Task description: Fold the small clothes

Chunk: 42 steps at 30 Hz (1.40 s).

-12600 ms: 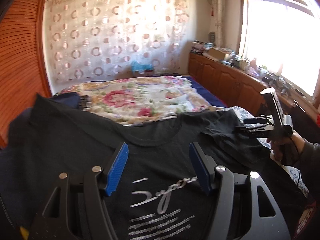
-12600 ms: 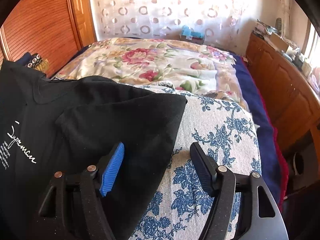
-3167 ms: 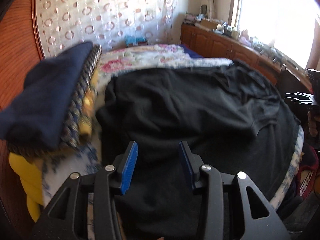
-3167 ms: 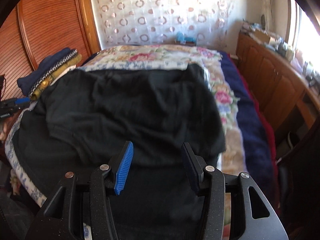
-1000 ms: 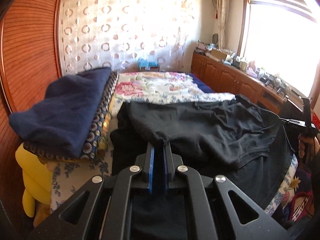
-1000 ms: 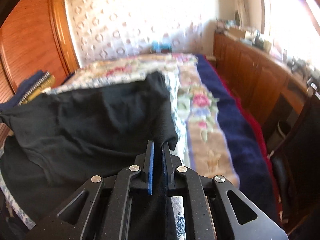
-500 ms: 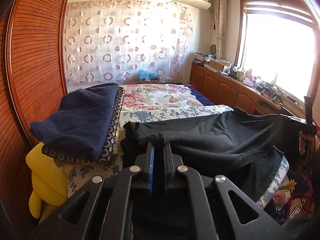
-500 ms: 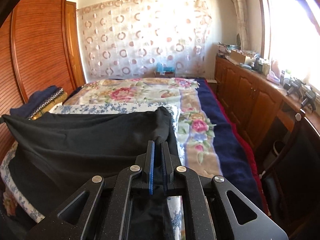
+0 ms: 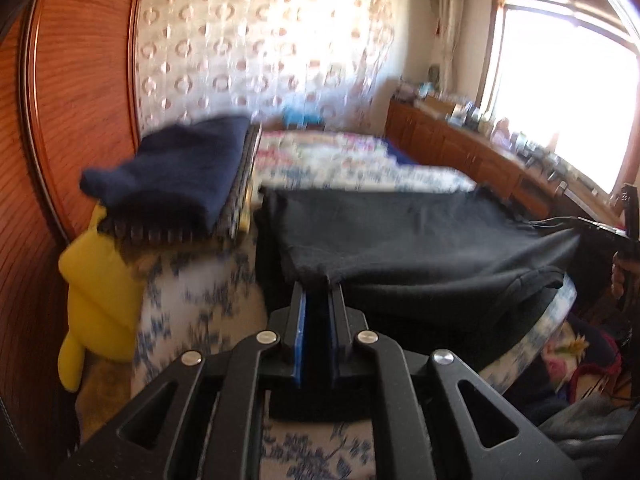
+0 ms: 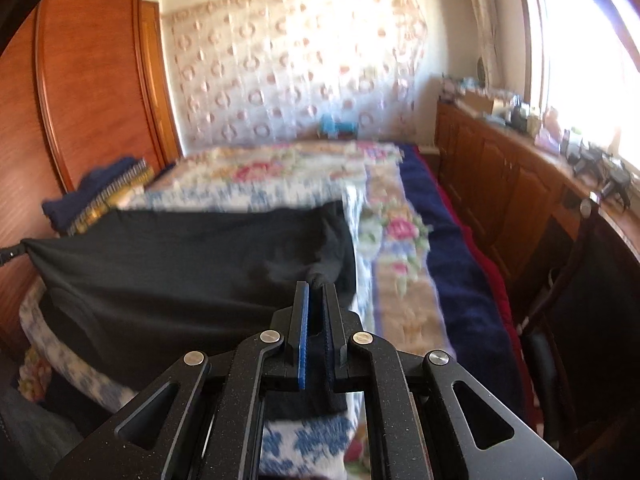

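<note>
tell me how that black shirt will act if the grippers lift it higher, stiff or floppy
Probably floppy: the black shirt sags between the left gripper and the right gripper. Likely light, since thin pinches at two corners carry its edge. Its loose lower layer would likely trail.

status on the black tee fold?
Done: nothing looks finished; no folded black bundle shows. In hand: left gripper and right gripper are each shut on an edge of the black T-shirt, lifted and stretched between them over the bed. Left: lay the fold over, then fold the shirt smaller.
</note>
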Each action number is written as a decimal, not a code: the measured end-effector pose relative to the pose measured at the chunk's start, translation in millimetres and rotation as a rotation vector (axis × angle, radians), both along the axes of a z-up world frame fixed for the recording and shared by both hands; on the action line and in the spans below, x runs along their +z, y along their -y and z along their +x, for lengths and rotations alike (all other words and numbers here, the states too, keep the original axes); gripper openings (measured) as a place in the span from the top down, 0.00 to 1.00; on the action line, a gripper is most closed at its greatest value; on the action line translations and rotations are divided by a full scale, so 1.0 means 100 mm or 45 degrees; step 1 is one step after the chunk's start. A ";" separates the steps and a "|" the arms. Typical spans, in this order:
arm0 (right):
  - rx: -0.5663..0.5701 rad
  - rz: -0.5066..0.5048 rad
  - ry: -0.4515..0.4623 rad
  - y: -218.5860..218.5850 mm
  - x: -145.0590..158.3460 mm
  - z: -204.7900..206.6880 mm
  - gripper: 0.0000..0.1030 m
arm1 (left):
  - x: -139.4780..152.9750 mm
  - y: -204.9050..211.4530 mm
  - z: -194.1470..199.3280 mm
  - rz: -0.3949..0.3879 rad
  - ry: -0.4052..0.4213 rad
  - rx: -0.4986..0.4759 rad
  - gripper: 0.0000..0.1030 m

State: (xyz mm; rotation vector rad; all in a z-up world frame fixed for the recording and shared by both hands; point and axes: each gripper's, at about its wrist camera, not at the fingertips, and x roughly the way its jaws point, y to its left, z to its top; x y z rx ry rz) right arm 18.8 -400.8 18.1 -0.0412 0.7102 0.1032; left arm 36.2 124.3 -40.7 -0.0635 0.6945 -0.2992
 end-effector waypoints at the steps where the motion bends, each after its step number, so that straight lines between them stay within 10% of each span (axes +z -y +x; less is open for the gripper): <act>1: -0.008 -0.005 -0.035 0.01 -0.11 0.02 0.96 | -0.10 0.01 0.01 0.007 -0.031 -0.005 0.90; 17: -0.010 -0.071 -0.064 -0.21 -0.38 0.03 0.51 | -0.21 -0.13 -0.18 -0.024 -0.058 0.020 0.61; 42: 0.398 -0.037 -0.164 -1.50 -0.83 0.25 0.36 | -0.62 -0.05 0.30 0.050 -0.219 0.106 0.58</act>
